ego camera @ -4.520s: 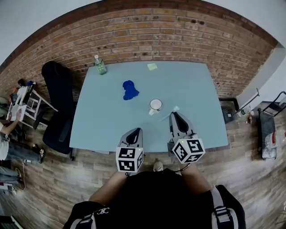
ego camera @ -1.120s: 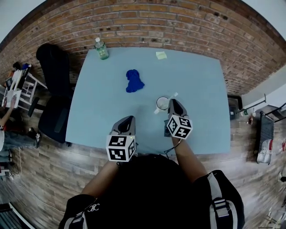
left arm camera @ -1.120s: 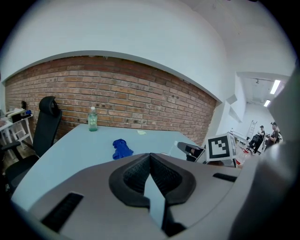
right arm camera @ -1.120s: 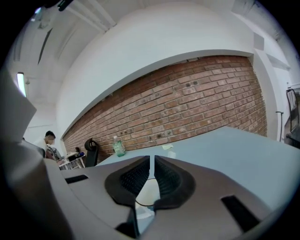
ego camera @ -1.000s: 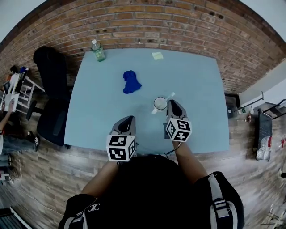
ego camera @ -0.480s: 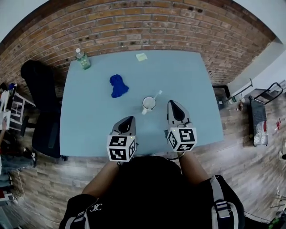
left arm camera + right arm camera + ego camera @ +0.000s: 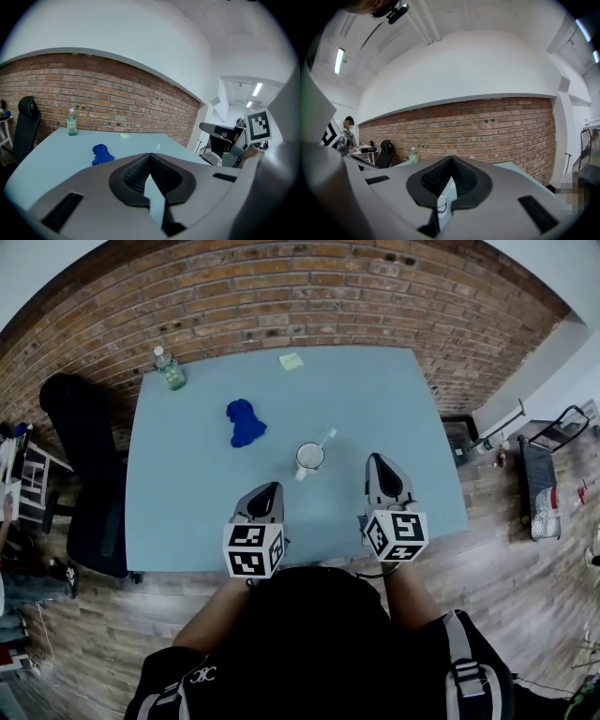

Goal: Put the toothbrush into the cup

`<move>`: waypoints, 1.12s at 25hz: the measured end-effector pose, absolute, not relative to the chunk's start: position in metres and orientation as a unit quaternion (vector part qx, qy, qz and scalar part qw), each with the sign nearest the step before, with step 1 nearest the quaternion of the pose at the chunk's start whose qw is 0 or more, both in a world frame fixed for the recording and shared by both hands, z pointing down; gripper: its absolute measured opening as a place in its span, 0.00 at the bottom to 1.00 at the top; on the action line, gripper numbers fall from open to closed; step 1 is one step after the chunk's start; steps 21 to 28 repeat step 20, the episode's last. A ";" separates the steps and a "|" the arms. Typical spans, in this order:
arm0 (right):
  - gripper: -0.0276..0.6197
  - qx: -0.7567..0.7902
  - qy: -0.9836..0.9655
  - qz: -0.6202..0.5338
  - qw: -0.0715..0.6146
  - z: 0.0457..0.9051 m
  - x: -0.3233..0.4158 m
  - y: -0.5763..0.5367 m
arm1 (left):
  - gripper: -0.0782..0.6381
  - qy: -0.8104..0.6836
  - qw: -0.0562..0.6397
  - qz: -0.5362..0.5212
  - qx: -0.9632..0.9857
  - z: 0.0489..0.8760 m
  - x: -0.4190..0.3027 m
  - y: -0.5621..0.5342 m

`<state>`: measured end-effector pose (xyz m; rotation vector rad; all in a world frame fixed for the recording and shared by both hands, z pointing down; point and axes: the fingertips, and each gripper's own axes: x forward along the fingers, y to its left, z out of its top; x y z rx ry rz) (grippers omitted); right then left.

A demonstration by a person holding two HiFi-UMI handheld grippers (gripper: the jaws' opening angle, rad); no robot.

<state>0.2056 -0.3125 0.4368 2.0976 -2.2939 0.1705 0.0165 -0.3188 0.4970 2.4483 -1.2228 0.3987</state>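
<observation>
A white cup (image 7: 309,457) stands upright near the middle of the light blue table (image 7: 384,399). The white toothbrush (image 7: 326,438) leans out of its rim toward the far right. My right gripper (image 7: 380,461) hovers to the right of the cup, apart from it, jaws together and holding nothing. My left gripper (image 7: 269,489) sits nearer the front edge, left of the cup, also shut and empty. In the left gripper view its jaws (image 7: 150,157) hide the cup; only the toothbrush tip (image 7: 157,147) shows above them. The right gripper (image 7: 451,160) points toward the brick wall.
A crumpled blue cloth (image 7: 246,422) lies left of the cup. A water bottle (image 7: 170,369) stands at the far left corner and a yellow note (image 7: 292,361) lies at the far edge. A black chair (image 7: 80,427) stands beside the table's left side.
The right gripper let go of the toothbrush, which now stands in the cup, and drew back right and toward the front edge. The left gripper has stayed put.
</observation>
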 end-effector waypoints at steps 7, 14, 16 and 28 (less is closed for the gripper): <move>0.06 0.670 -0.739 0.065 0.018 0.445 0.206 -0.314 | 0.12 -0.446 0.188 0.142 0.864 0.497 0.006 -0.318; 0.06 0.659 -0.749 0.073 0.016 0.449 0.198 -0.320 | 0.12 -0.455 0.192 0.141 0.858 0.498 0.000 -0.317; 0.06 0.657 -0.750 0.077 0.016 0.450 0.197 -0.321 | 0.12 -0.456 0.192 0.142 0.857 0.498 0.000 -0.316; 0.06 0.652 -0.753 0.087 0.014 0.455 0.198 -0.321 | 0.12 -0.457 0.192 0.143 0.857 0.499 0.001 -0.314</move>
